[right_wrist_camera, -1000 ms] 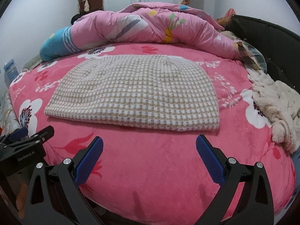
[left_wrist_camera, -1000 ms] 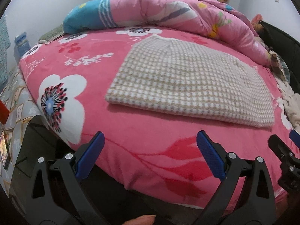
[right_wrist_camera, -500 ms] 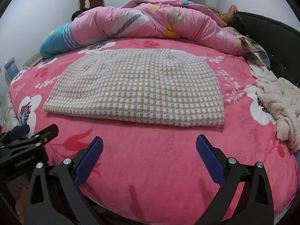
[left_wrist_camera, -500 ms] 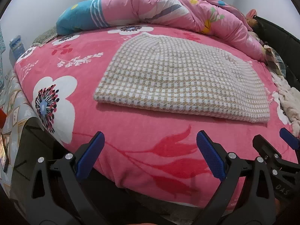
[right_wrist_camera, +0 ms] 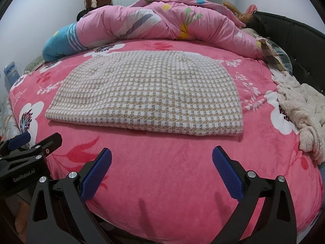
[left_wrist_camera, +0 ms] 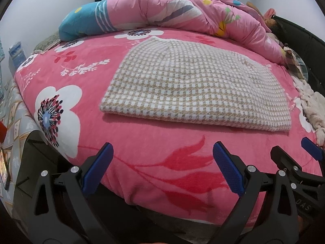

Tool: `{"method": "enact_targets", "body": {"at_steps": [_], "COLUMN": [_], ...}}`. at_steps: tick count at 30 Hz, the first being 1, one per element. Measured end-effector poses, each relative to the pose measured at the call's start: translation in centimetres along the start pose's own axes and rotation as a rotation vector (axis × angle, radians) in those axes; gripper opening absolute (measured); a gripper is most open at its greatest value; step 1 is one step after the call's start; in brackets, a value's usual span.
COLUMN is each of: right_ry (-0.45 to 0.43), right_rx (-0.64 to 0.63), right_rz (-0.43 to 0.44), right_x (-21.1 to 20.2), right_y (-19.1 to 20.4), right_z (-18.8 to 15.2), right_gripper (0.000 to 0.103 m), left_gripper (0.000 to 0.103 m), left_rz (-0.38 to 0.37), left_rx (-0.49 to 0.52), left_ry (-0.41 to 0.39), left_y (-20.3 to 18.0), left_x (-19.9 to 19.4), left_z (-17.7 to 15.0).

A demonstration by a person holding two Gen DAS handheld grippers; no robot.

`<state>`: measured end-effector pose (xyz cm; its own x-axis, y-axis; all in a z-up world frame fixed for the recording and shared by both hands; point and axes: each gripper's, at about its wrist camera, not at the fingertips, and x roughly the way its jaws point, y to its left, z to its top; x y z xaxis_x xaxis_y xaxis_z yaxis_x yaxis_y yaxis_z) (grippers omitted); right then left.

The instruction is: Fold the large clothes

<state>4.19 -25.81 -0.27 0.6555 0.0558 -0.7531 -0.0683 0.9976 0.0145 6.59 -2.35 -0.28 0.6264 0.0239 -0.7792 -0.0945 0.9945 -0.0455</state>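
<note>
A beige-and-white checked garment lies folded flat in a rectangle on the pink flowered bed cover. My left gripper hangs open over the bed's near edge, short of the garment's front fold, with nothing between its blue pads. My right gripper is open too, a little further right along the same edge, also empty. The right gripper's tip shows at the right of the left wrist view, and the left gripper's tip at the left of the right wrist view.
A bunched pink duvet and a blue striped pillow lie along the far side. A cream fluffy blanket sits at the right by the dark headboard. A person lies behind the duvet at the far right.
Both grippers have moved closer to the bed and the garment, which now looks larger. The garment has not shifted. Both stay open.
</note>
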Motion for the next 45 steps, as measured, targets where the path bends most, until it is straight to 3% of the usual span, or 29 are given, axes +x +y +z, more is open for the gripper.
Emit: {"method": "enact_targets", "body": {"at_steps": [45], "right_ry": [0.007], "right_rx": [-0.001], "right_rz": [-0.002], "right_x": [-0.06], "right_y": [-0.32], "right_z": [0.08], "right_gripper": [0.096], "left_gripper": [0.095], "left_rz": [0.013], "left_rx": [0.002], "left_ry": [0.005], "left_y": [0.71], "left_x": [0.45], "left_z": [0.00]}}
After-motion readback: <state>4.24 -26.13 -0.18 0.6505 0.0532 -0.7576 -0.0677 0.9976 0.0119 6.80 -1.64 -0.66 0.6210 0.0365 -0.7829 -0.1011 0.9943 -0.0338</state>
